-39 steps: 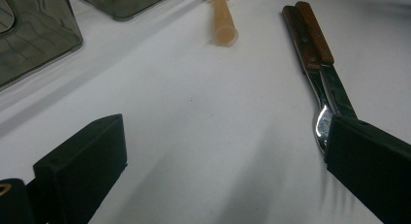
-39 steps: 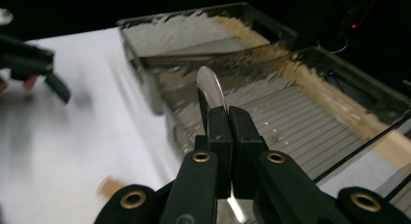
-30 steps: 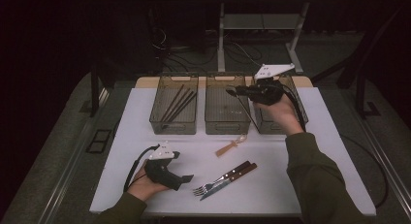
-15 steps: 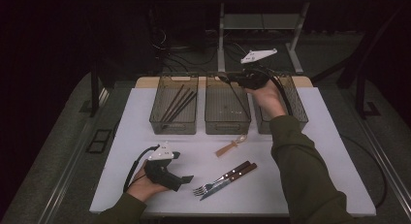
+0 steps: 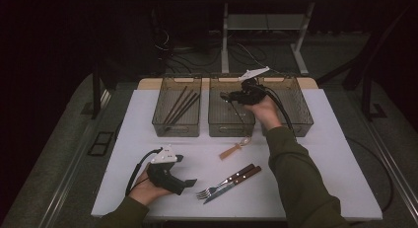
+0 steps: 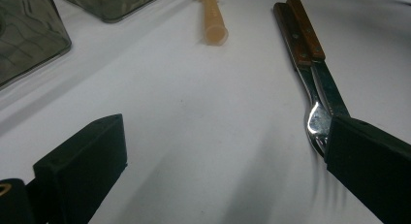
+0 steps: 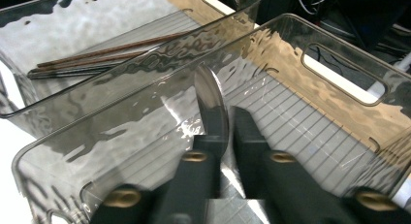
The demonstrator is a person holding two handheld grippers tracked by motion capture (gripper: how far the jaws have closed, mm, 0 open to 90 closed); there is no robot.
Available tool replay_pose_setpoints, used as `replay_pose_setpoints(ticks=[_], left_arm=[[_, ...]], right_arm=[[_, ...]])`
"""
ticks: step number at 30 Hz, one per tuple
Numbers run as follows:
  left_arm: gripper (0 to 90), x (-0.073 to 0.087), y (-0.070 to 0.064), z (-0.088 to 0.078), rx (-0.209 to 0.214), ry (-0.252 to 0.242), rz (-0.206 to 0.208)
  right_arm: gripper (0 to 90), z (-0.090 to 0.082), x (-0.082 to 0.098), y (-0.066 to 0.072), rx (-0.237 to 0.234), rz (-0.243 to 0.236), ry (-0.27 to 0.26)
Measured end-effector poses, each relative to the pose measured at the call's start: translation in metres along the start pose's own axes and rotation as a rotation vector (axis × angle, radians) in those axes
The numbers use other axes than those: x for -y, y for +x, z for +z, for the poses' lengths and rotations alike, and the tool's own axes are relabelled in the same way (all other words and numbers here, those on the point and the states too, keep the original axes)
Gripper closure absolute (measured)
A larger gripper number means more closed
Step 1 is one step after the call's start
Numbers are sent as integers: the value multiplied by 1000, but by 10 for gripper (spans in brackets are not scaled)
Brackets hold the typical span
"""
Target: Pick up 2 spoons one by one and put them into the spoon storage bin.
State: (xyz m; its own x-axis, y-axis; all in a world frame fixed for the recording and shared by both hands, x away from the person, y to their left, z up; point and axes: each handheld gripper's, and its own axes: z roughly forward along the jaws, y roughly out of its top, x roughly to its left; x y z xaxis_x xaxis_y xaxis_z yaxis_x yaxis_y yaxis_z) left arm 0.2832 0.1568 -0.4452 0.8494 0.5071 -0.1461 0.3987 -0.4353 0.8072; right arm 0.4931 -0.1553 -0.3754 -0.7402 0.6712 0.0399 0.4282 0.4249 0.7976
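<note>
- Step in hand, as judged: dropping a metal utensil point(image 7: 211, 103) into the middle bin point(image 5: 231, 79) of three clear bins at the far edge of the desk point(image 5: 325, 154).
- Right tool point(image 7: 227, 132) state: its jaws have just been opening. The utensil's rounded blade stands between them and leans on one jaw, with a slit of light beside the other. The grip therefore reads as let go.
- Position: the right tool point(image 5: 229, 96) hangs over the middle bin, pointed down and toward the left bin point(image 5: 176, 127), which holds dark chopsticks point(image 5: 181, 103).
- Procedure: keep the tool low and inside the bin's walls and let the jaws part fully before lifting. Lift straight up so the blade does not catch on a pad.
- Risk: a utensil still leaning on a jaw may be dragged over the rim.
- Utensil relative to tool: between the jaws, tip up, above the ribbed floor of the middle bin.
- Left tool point(image 5: 190, 181) state: jaws spread wide, nothing between them. It rests on the desk near the person's edge.
- Remaining items: a wooden-handled fork point(image 5: 217, 187) and knife point(image 5: 236, 178) lie just beside the left tool point(image 6: 223, 132). A small wooden piece point(image 5: 231, 150) lies farther off.
</note>
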Motion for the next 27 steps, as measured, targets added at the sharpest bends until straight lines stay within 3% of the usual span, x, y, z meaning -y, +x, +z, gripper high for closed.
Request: replay_pose_setpoints(ticks=[3, 9, 14, 22, 27], left_arm=[[7, 0, 0, 0, -2, 5, 4], [7, 0, 1, 0, -3, 8, 6], [8, 0, 2, -1, -9, 17, 9], [21, -1, 3, -2, -16, 6, -2], [35, -3, 4, 0, -24, 17, 6]], right_arm=[[584, -2, 2, 0, -3, 28, -19], [453, -15, 9, 1, -30, 72, -59], [390, -29, 19, 7, -76, 88, -70], [303, -63, 38, 21, -133, 75, -106], [256, -79, 55, 31, -129, 59, -89]])
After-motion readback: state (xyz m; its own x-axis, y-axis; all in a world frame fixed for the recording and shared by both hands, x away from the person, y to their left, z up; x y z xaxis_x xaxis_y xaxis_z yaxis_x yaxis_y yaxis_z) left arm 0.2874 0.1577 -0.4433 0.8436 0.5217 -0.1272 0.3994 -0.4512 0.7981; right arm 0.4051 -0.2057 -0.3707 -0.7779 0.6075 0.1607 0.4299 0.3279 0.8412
